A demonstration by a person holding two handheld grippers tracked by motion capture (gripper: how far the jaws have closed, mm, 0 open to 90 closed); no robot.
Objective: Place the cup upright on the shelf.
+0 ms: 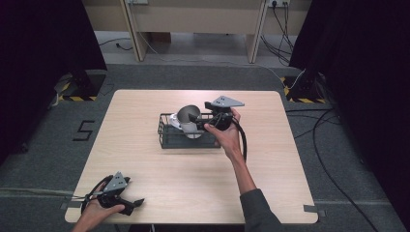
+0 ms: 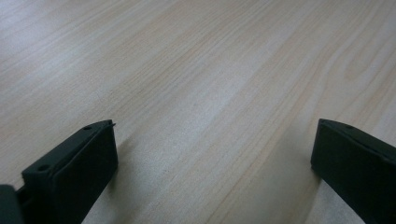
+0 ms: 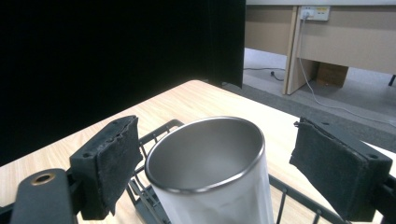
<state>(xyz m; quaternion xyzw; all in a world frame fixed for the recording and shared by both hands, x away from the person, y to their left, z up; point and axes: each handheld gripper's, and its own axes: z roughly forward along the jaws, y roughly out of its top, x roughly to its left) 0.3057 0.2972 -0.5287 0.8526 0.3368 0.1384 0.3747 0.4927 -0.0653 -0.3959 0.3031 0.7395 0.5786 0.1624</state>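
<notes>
In the high view, a black wire basket (image 1: pixel 181 139) sits mid-desk (image 1: pixel 145 164) with a steel cup (image 1: pixel 188 115) tilted inside. The right gripper (image 1: pixel 200 117) is at its far right end, and the left gripper (image 1: pixel 136 203) is near the front-left edge, with bare wood between. The left gripper view shows spread jaws over bare desk. In the right gripper view, spread jaws flank the cup's rim, one pad (image 3: pixel 112 158) just beside it and the other apart.

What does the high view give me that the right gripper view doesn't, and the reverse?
High view: the left gripper at the table's near edge, and the whole black basket. Right gripper view: the steel cup's empty inside, and a gap between it and one pad. Both: the cup over the basket, between the right gripper's jaws.
</notes>
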